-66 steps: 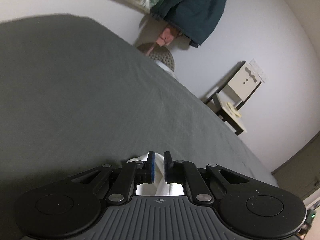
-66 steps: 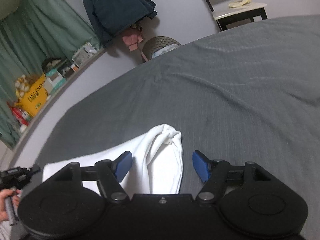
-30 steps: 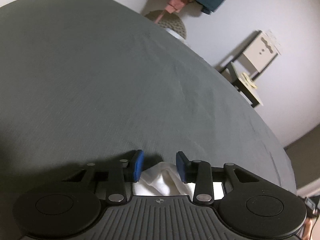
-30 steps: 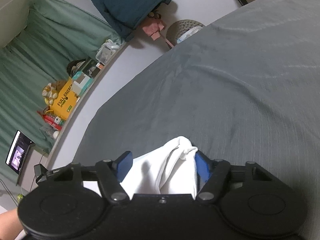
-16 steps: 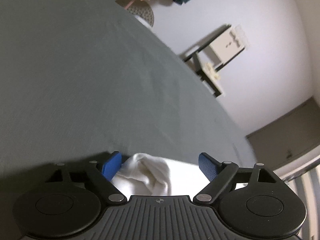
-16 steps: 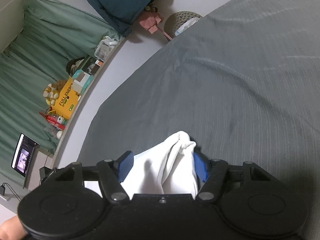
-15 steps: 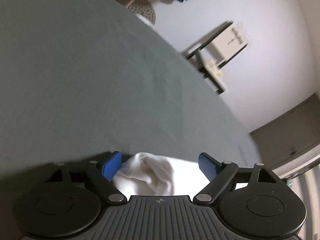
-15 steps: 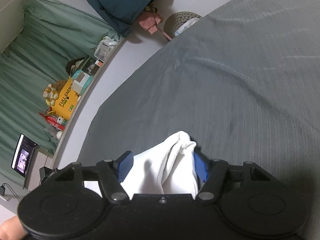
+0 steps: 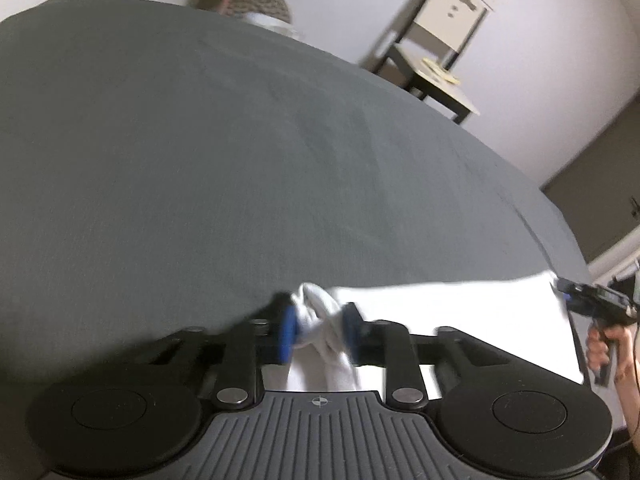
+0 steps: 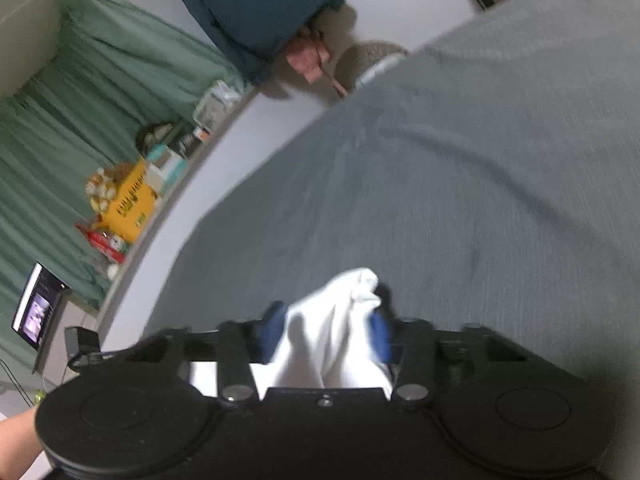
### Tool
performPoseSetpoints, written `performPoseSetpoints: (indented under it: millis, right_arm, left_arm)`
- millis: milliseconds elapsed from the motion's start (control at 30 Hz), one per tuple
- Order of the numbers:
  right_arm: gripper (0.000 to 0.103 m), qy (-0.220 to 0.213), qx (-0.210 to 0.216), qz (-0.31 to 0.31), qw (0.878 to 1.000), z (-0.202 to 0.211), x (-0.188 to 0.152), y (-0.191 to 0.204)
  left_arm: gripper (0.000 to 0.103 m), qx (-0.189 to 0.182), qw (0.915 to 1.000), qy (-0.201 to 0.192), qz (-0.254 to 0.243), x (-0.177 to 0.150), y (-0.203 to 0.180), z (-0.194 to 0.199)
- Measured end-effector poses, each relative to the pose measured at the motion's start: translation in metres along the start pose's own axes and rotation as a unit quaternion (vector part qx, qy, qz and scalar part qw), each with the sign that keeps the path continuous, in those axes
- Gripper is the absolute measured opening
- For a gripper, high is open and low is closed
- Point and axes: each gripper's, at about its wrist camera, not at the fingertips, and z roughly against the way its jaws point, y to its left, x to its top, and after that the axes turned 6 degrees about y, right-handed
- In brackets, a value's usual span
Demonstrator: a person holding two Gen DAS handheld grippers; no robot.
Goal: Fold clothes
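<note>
- Left tongs [image 9: 318, 330]: the blue pads [image 9: 286, 333] are pinching a bunched corner of the white garment [image 9: 440, 308], which is lying along the near edge of the bed [image 9: 240, 152].
- Right tongs [image 10: 326, 330]: these are gripping the garment's [image 10: 340, 328] other bunched corner, with a peak of cloth rising above the pads [image 10: 380, 334].
- Between the two grips, the left view is showing the cloth spreading flat toward the right hand [image 9: 606, 340].
- Step in hand, as judged: both corners are being taken up for carrying across into a fold.
- Doing it well: both clamps should be keeping equal tension and level height, so that the edge is travelling straight.
- Risk: only a thick wad is being held, so layers could be slipping out unevenly; both views are blurred, so how deep each grip sits cannot be told.
</note>
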Motion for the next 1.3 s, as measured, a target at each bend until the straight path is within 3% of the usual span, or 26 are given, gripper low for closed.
performPoseSetpoints:
  millis: [67,133,333,567,667,867,967,1067,1133,1167,1200,1267,1300]
  right_arm:
    - [0.02,-0.003,-0.013,0.013,1.0,-0.002,-0.003,0.003]
    - [0.017,-0.009,-0.017,0.037,0.999,0.004,-0.007,0.012]
    - [0.015,-0.03,-0.009,0.124,0.992,0.038,-0.023,0.049]
    - [0.014,-0.054,0.001,0.224,0.973,0.077,-0.043,0.092]
    - [0.014,-0.055,-0.008,0.26,0.964,0.098,-0.058,0.112]
    - [0.012,-0.014,-0.035,0.263,0.964,0.141,-0.124,0.129]
    - [0.012,0.015,-0.085,0.28,0.956,0.139,-0.138,0.142]
    - [0.016,0.043,-0.139,0.299,0.943,0.128,-0.14,0.159]
    - [0.019,0.1,-0.187,0.291,0.933,0.107,-0.142,0.162]
    - [0.023,0.119,-0.214,0.298,0.923,0.098,-0.147,0.163]
    - [0.025,0.128,-0.237,0.319,0.909,0.091,-0.155,0.167]
    - [0.036,0.146,-0.282,0.36,0.877,0.079,-0.172,0.176]
    - [0.04,0.145,-0.298,0.391,0.859,0.075,-0.181,0.183]
  left_arm:
    - [0.017,0.008,0.9998,-0.009,-0.014,-0.003,-0.005,0.0]
    - [0.017,0.016,0.9993,-0.024,-0.022,-0.005,-0.009,0.004]
    - [0.016,0.014,0.9947,-0.091,-0.046,-0.029,-0.015,0.04]
    - [0.017,0.001,0.9848,-0.157,-0.075,-0.066,-0.032,0.095]
    - [0.017,0.001,0.9822,-0.166,-0.087,-0.093,-0.036,0.117]
    - [0.017,0.009,0.9793,-0.164,-0.119,-0.141,-0.054,0.141]
    - [0.017,0.029,0.9767,-0.141,-0.159,-0.179,-0.064,0.157]
    - [0.017,0.059,0.9717,-0.117,-0.197,-0.213,-0.077,0.166]
    - [0.023,0.089,0.968,-0.107,-0.209,-0.224,-0.087,0.164]
    - [0.035,0.113,0.9632,-0.1,-0.223,-0.228,-0.093,0.161]
    - [0.04,0.138,0.9573,-0.092,-0.237,-0.231,-0.1,0.158]
    - [0.063,0.172,0.9395,-0.091,-0.282,-0.243,-0.114,0.16]
    - [0.069,0.189,0.9292,-0.091,-0.304,-0.25,-0.122,0.161]
